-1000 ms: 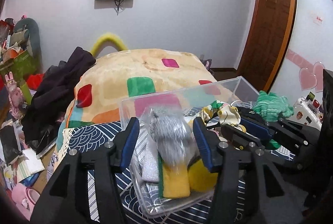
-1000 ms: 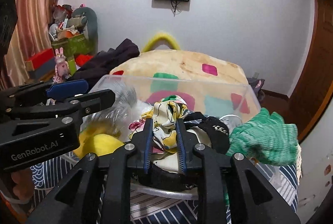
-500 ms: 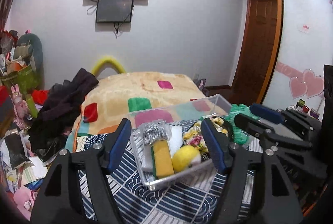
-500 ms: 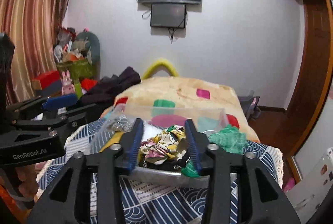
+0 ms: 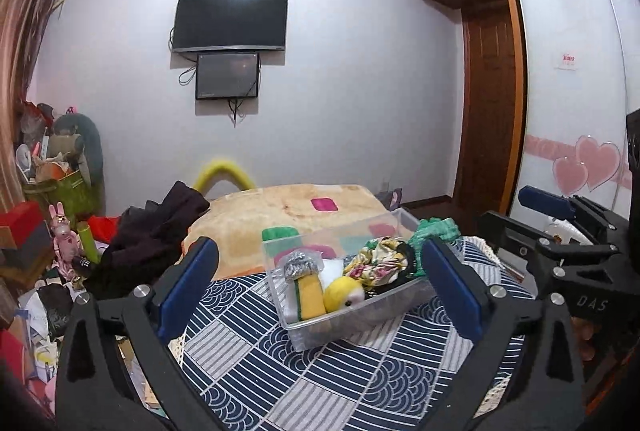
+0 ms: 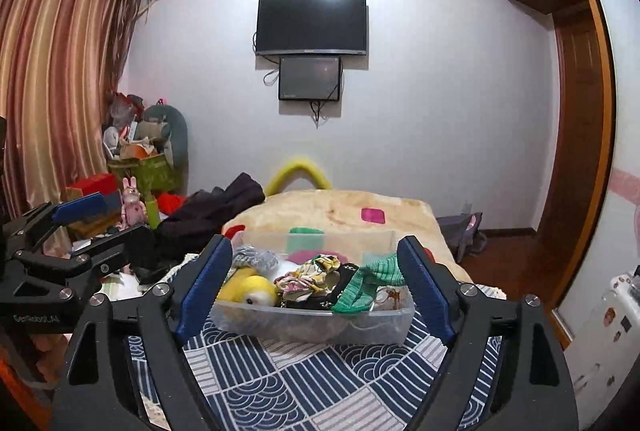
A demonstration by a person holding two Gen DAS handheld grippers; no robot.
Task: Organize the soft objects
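A clear plastic bin (image 5: 360, 319) (image 6: 304, 323) stands on a navy patterned cloth. It holds a yellow plush toy (image 5: 344, 293) (image 6: 246, 289), a yellow sponge (image 5: 310, 293), a silver scrubber in plastic (image 5: 300, 265), a floral cloth (image 5: 378, 261) (image 6: 308, 273), a black item and a green knit cloth (image 6: 370, 281) draped over the right rim. My left gripper (image 5: 320, 289) is open and empty, back from the bin. My right gripper (image 6: 316, 285) is open and empty, also back from the bin.
The cloth-covered table (image 5: 320, 371) stands in front of a bed with a cream blanket (image 5: 288, 211). Dark clothes (image 5: 156, 231) lie at the left. Cluttered boxes and toys (image 5: 52, 231) fill the left side. A wardrobe (image 5: 572, 111) stands at the right.
Both grippers have drawn back and up from the bin and opened wide. The right gripper let go of the floral cloth, which now lies in the bin.
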